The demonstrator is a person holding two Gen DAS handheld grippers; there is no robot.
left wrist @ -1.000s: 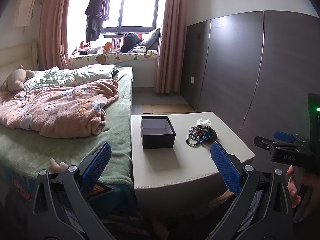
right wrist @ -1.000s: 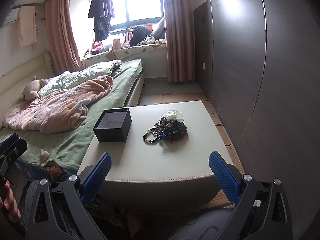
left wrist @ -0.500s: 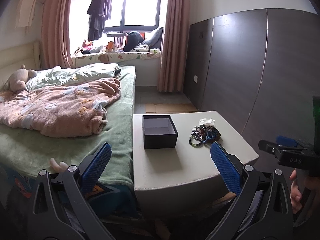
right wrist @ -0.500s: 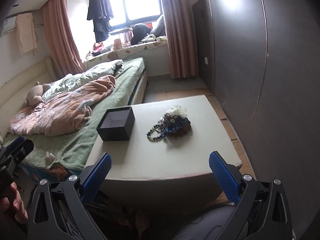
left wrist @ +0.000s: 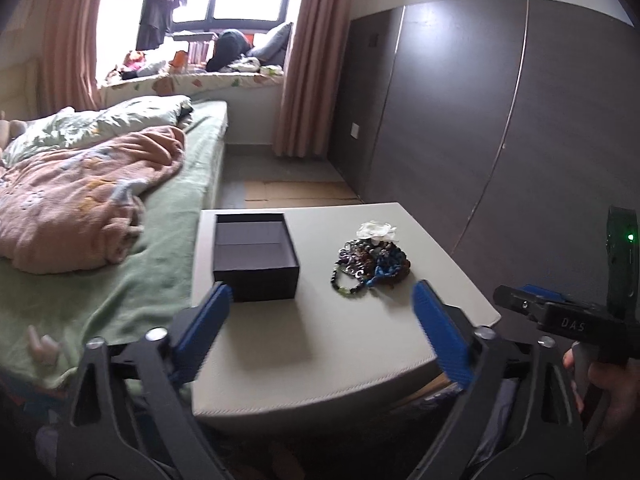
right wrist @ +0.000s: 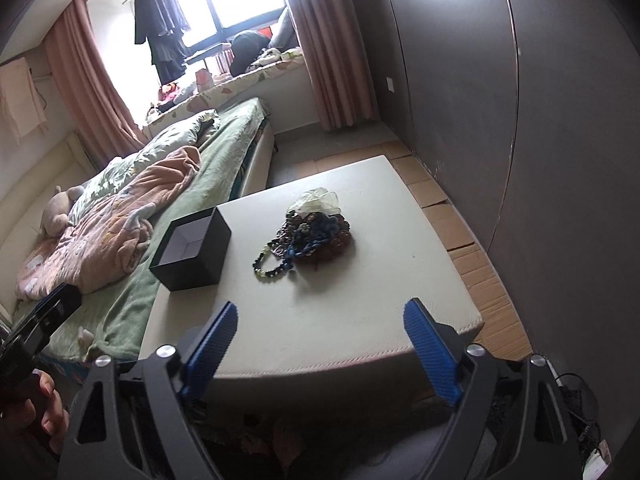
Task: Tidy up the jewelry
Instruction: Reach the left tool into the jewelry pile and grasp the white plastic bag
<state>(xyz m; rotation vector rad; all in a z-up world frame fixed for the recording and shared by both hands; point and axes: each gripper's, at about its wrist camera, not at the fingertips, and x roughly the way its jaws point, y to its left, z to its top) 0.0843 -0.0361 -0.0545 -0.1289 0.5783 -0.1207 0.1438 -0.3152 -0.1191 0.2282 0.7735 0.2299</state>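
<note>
Both tools closer to desk (left wrist: 280, 344) than a second ago, tipped lower. Left tool (left wrist: 320, 312) and right tool (right wrist: 318, 330): jaws narrowing from full spread, nothing between them. Jewelry pile (right wrist: 316, 236) untouched just right of open black box (right wrist: 192, 248). Sorting not yet begun; first pick likely imminent.

The jewelry pile (right wrist: 316, 236) is too tangled to count separate pieces (beads blur together). The black box (left wrist: 256, 254) hides its own floor near the front wall.
</note>
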